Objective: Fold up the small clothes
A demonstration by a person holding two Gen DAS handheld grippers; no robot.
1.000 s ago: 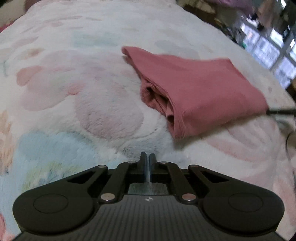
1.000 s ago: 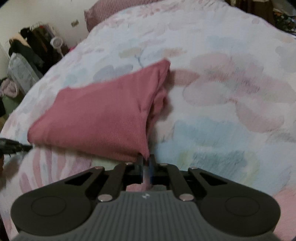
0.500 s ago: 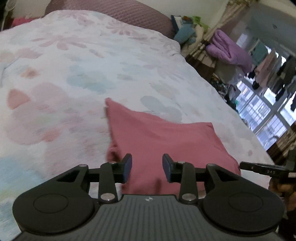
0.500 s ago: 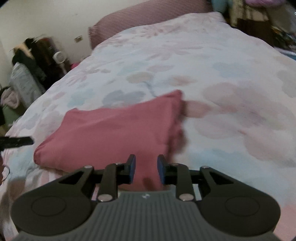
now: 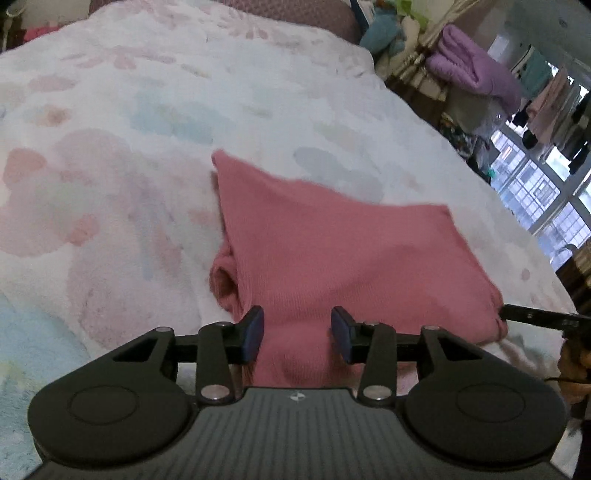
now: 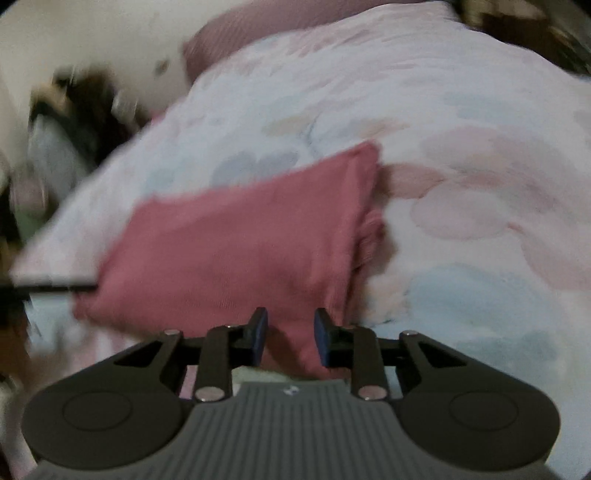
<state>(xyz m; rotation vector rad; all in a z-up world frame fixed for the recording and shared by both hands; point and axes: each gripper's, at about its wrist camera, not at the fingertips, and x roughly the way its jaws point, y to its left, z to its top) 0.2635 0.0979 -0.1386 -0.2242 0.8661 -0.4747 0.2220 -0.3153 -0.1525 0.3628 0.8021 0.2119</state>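
The folded pink garment [image 5: 343,258] lies just ahead of both grippers' opening fingers [image 5: 253,328] (pads touching nothing), long axis spanning between them.

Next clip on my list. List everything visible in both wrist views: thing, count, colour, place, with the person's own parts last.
folded garment: one, dusty pink, lying on the blanket just ahead of both grippers
blanket: one, white fleece with pastel pink and blue flowers, covering the bed
pillow: one, mauve, at the far end of the bed
purple cloth: one bundle, beside the bed near the window
window: one, bright, far right in the left wrist view
dark clothes pile: blurred, count unclear, by the wall
left hand-held gripper: black with blue pads, jaws opening, pads clear of the garment
right hand-held gripper: black with blue pads, jaws opening, pads clear of the garment
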